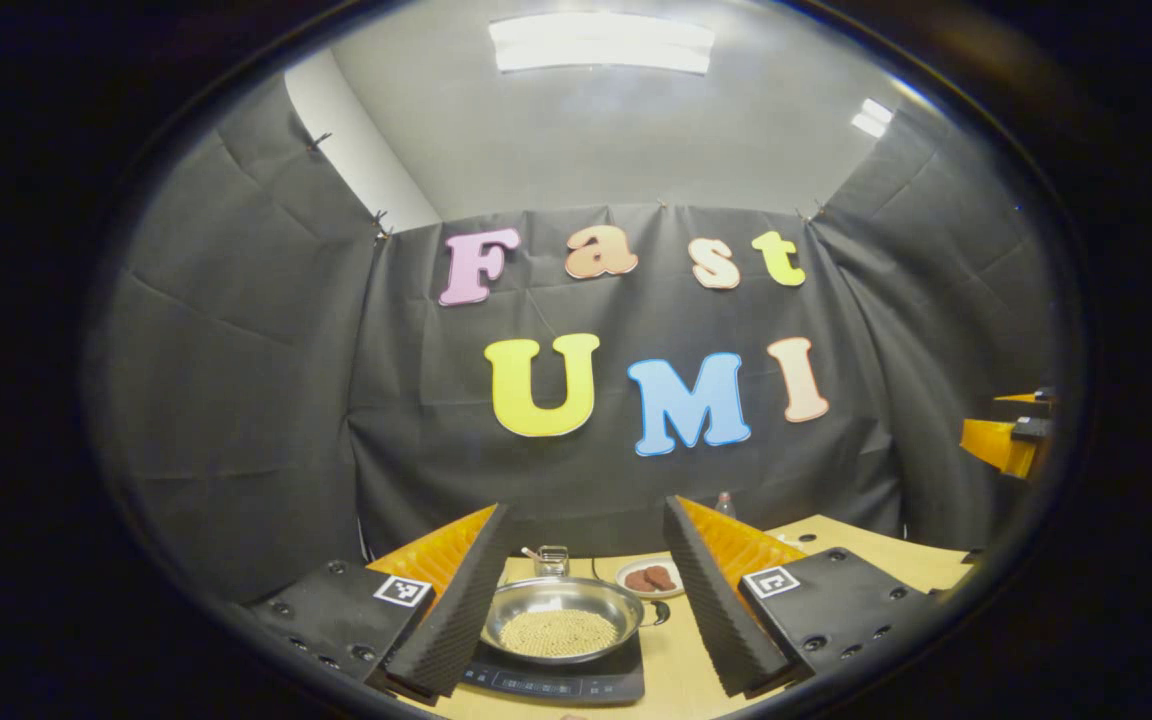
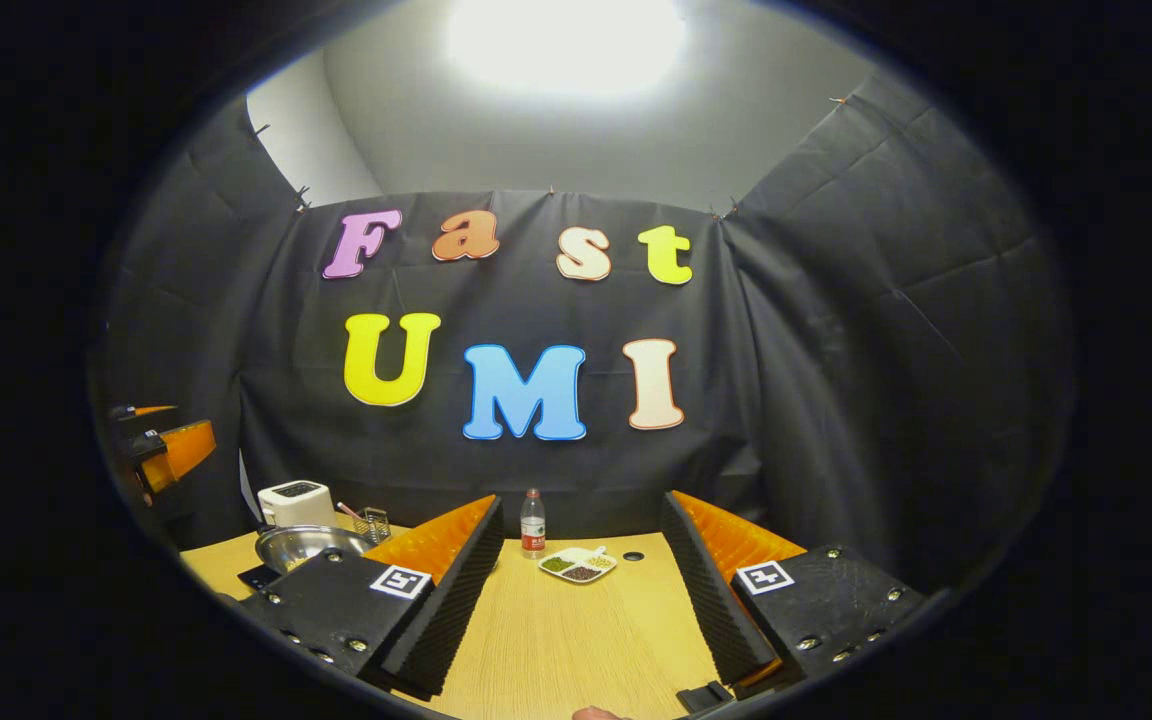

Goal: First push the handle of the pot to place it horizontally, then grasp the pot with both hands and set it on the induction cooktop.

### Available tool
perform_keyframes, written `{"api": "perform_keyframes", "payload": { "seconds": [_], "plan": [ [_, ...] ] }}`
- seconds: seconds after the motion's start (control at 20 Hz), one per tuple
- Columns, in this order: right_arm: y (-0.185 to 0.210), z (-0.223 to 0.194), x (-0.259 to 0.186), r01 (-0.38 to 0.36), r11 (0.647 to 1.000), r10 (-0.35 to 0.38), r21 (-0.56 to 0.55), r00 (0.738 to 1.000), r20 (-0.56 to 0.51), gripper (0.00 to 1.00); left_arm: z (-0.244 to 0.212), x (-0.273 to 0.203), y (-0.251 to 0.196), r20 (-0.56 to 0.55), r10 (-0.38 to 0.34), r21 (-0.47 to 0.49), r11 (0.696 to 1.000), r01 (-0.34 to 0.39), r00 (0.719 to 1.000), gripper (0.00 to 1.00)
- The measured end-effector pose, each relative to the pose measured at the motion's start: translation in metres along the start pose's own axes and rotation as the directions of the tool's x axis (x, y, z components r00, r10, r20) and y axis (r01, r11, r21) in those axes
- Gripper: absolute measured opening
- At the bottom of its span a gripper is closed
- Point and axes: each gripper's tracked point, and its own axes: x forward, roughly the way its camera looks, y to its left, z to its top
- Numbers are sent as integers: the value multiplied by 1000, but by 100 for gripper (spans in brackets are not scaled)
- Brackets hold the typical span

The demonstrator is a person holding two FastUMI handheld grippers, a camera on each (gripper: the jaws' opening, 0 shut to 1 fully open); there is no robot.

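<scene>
A steel pot [image 1: 561,620] holding beige grains sits on the black induction cooktop [image 1: 556,682], straight ahead in the left gripper view. A short black handle [image 1: 658,612] sticks out on its right side. My left gripper [image 1: 584,515] is open, its foam fingers either side of the pot and short of it. In the right gripper view the pot [image 2: 308,545] lies far left, partly behind a finger. My right gripper [image 2: 581,505] is open over bare wooden table [image 2: 556,640], holding nothing. Each gripper appears as an orange body at the edge of the other's view [image 1: 1006,440] [image 2: 166,450].
A plate of brown biscuits [image 1: 650,578] and a small wire basket [image 1: 552,560] stand behind the pot. A white toaster [image 2: 296,503], a water bottle [image 2: 533,524] and a divided dish of beans [image 2: 578,565] stand near the back wall. A fingertip [image 2: 596,713] shows at the bottom edge.
</scene>
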Motion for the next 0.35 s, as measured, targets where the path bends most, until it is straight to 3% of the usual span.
{"api": "perform_keyframes", "payload": {
  "seconds": [0.35],
  "plan": [
    [8, 0, 1, -5, 1000, 5, 3, 1000, -1, 95, 0, 0, 2, 4, -4, 23, 1000, 4, 1000, 100]
  ]
}}
